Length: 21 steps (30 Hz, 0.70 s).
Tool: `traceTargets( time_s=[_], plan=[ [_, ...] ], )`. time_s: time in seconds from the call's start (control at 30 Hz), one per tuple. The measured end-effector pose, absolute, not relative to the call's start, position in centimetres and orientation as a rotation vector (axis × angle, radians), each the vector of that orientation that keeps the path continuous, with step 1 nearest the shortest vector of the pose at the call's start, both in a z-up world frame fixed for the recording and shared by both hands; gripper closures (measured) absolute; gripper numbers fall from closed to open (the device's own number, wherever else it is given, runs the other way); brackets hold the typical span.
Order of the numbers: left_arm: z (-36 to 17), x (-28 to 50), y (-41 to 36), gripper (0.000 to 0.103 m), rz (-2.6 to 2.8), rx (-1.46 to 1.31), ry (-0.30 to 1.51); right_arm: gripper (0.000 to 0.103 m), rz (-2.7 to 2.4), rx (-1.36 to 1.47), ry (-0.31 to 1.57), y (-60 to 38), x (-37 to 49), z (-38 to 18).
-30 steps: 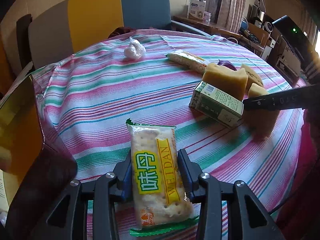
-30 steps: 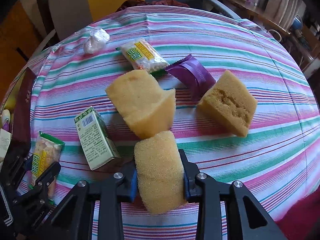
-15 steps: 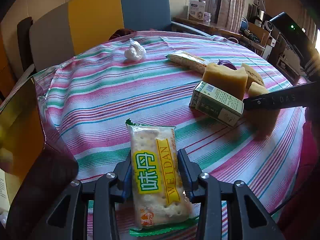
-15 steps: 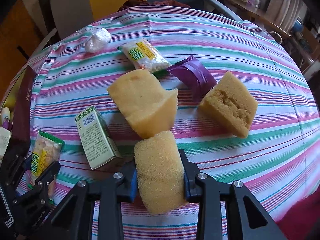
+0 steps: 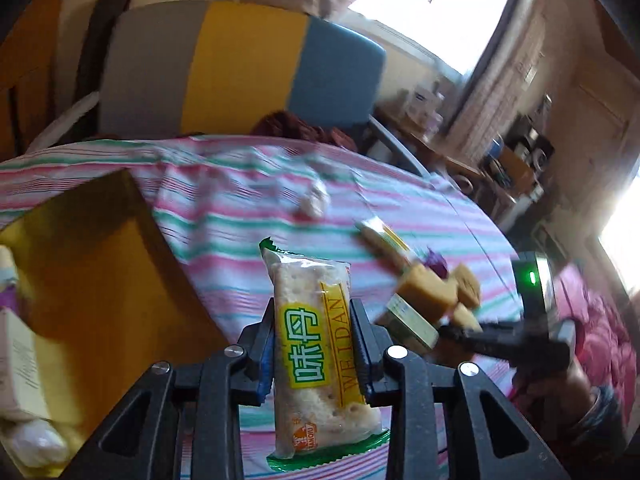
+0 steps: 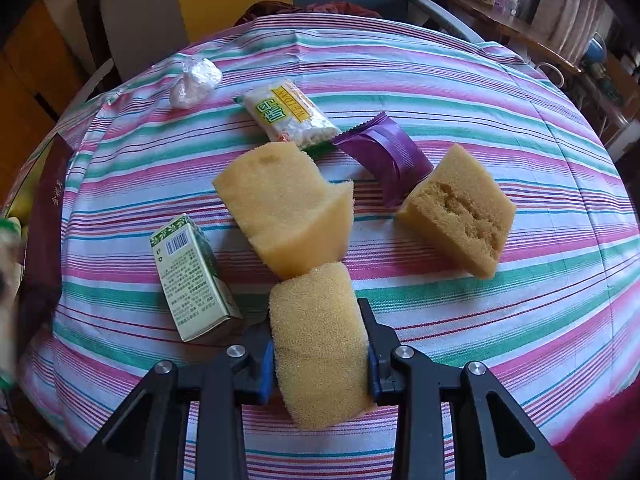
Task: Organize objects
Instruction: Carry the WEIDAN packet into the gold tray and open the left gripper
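My left gripper (image 5: 312, 344) is shut on a cracker packet (image 5: 316, 344) with green and yellow print, held lifted above the striped tablecloth (image 5: 240, 216), beside a gold box (image 5: 96, 272) at the left. My right gripper (image 6: 320, 336) is shut on a yellow sponge (image 6: 320, 344) low over the table. In the right wrist view a green-white carton (image 6: 192, 280), a big sponge block (image 6: 288, 208), another sponge (image 6: 460, 216), a second cracker packet (image 6: 288, 116), a purple wrapper (image 6: 388, 152) and a crumpled plastic ball (image 6: 196, 80) lie on the cloth.
The gold box holds a pale carton (image 5: 20, 364) and a white item (image 5: 32, 444). A grey, yellow and blue chair (image 5: 240, 68) stands behind the table. A cluttered side table (image 5: 500, 160) stands at the right. The right gripper's body (image 5: 520, 336) shows in the left view.
My left gripper has lifted and swung left with the cracker packet, now near the gold box; its view is blurred. My right gripper has stayed put with the sponge.
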<state>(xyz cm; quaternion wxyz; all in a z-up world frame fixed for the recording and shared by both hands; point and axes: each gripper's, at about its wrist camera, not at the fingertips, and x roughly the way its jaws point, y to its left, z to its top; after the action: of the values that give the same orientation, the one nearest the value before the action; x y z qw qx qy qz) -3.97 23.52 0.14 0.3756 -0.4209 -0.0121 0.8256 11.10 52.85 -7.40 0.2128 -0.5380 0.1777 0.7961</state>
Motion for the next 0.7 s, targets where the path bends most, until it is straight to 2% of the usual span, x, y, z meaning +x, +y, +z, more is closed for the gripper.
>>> traceTargets(
  time_s=[0.13,0.33,0.7],
  plan=[
    [0.9,-9.6,17.9,0.071,2.275,-1.16,-0.116,0.069,2.211,-1.492,0.492,52.8,11.0,-7.4],
    [-3.0,-18.5,10.7,0.072,2.411,-1.429,-0.309,0.069,2.212,-1.491,0.489,52.8,11.0,-7.4],
    [-8.8,-25.4,6.7,0.071,2.517,-1.64,-0.404,0.068,2.212,-1.491,0.488,52.8,11.0,-7.4]
  ],
)
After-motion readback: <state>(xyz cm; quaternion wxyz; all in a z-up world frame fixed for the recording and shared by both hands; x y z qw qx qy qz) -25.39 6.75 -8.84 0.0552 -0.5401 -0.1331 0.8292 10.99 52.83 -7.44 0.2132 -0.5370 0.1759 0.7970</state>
